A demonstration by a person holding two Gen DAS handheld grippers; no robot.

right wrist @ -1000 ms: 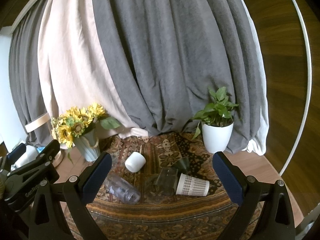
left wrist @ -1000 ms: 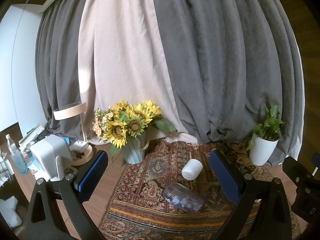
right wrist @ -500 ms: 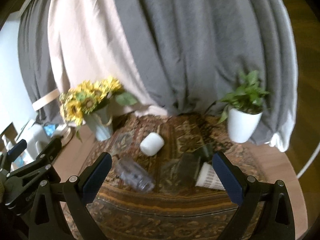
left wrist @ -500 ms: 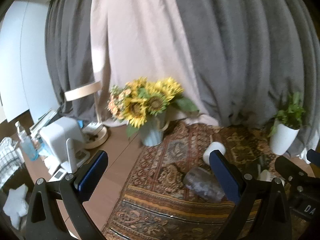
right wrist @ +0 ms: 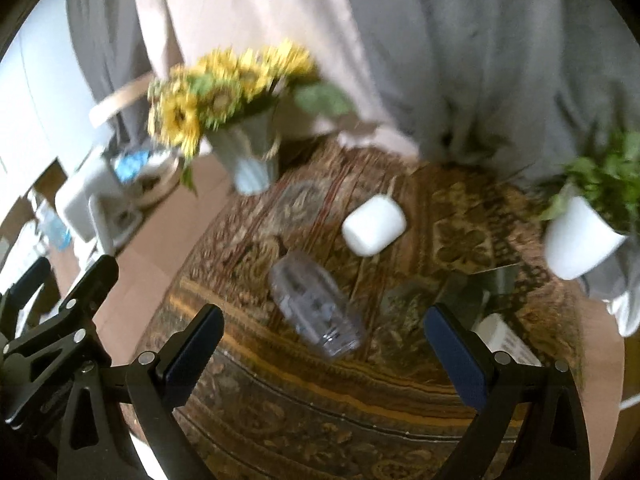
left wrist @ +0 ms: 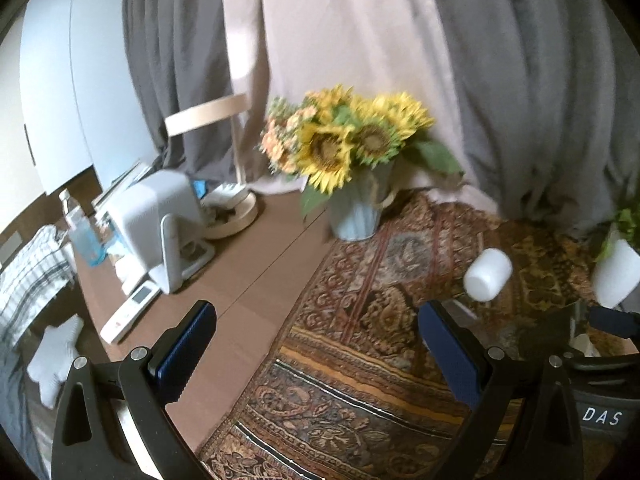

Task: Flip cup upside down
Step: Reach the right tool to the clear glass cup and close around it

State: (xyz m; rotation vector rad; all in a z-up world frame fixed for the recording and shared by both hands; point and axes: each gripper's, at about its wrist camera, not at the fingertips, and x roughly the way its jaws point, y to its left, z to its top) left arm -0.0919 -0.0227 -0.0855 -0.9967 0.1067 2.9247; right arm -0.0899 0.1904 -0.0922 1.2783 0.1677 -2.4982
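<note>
Several cups lie on their sides on a patterned rug (right wrist: 320,392). A clear plastic cup (right wrist: 314,306) lies between the fingers of my right gripper (right wrist: 322,354), which is open and empty above it. A white cup (right wrist: 374,224) lies farther back; it also shows in the left wrist view (left wrist: 488,280). A dark glass cup (right wrist: 486,284) and a patterned paper cup (right wrist: 506,338) lie at the right, partly hidden by my right finger. My left gripper (left wrist: 316,354) is open and empty over the rug's left edge (left wrist: 280,320).
A vase of sunflowers (left wrist: 356,200) stands at the rug's back left corner. A white potted plant (right wrist: 580,236) stands at the back right. A white appliance (left wrist: 160,220), a lamp base (left wrist: 236,210), a bottle (left wrist: 82,232) and a remote (left wrist: 128,312) crowd the wooden table's left side. Curtains hang behind.
Both grippers have moved forward and tilted down toward the rug. The clear cup now sits between the right gripper's fingers. The left view has swung left.
</note>
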